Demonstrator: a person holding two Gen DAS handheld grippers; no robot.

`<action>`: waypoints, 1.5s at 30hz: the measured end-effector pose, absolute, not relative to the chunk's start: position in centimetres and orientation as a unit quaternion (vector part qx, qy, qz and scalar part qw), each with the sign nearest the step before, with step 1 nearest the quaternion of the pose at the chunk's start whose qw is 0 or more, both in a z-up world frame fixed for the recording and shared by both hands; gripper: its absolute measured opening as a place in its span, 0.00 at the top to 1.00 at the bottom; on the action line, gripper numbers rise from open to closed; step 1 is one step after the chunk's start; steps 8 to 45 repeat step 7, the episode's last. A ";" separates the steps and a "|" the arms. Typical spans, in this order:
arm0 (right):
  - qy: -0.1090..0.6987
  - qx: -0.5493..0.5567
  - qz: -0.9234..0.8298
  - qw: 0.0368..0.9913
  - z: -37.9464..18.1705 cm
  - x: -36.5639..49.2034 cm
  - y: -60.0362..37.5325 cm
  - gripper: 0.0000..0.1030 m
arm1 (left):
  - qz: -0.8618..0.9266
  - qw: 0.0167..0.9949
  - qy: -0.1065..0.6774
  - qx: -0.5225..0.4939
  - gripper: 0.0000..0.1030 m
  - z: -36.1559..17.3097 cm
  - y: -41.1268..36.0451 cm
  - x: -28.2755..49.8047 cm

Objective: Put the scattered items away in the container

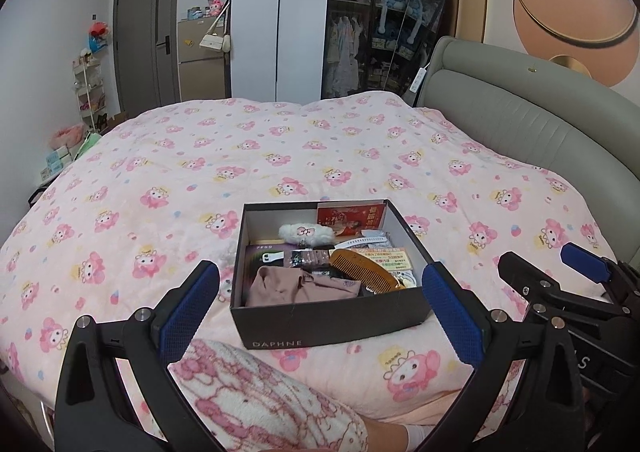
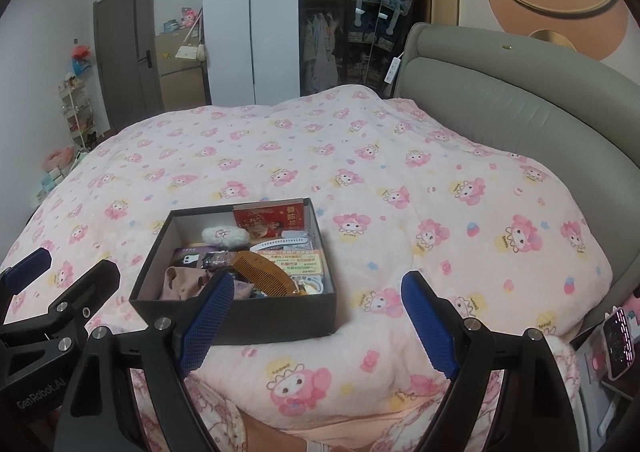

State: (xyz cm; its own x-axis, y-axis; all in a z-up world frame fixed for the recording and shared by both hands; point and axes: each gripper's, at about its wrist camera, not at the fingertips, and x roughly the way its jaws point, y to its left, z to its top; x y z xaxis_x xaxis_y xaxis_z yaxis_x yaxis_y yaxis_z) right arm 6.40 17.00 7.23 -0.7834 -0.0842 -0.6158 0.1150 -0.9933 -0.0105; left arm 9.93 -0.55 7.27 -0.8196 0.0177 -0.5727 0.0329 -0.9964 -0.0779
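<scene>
A black shoebox point(image 1: 320, 322) marked DAPHNE sits on the pink patterned bedspread point(image 1: 280, 155). It holds a wooden comb point(image 1: 362, 266), a brown cloth point(image 1: 296, 286), a white fluffy item point(image 1: 306, 232), a red card point(image 1: 350, 216) and several small items. My left gripper point(image 1: 320, 304) is open and empty, held in front of the box's near wall. The box also shows in the right wrist view point(image 2: 240, 326), left of centre. My right gripper point(image 2: 316, 322) is open and empty, low over the bedspread just right of the box.
A grey padded headboard point(image 2: 500, 103) curves along the right. Wardrobes point(image 1: 280, 11) and a door point(image 1: 148, 35) stand beyond the bed. A person's knee in pink fleece point(image 1: 256, 396) lies under the left gripper. A phone point(image 2: 618, 340) sits at the far right.
</scene>
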 end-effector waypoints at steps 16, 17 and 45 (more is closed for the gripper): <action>0.036 0.319 -0.946 0.055 7.5 7.4 15.9 0.18 | -0.952 0.009 0.052 0.302 0.01 7.5 -1.6 10.7; 0.036 0.319 -0.946 0.055 7.5 7.4 15.9 0.18 | -0.952 0.009 0.052 0.302 0.01 7.5 -1.6 10.7; 0.036 0.319 -0.946 0.055 7.5 7.4 15.9 0.18 | -0.952 0.009 0.052 0.302 0.01 7.5 -1.6 10.7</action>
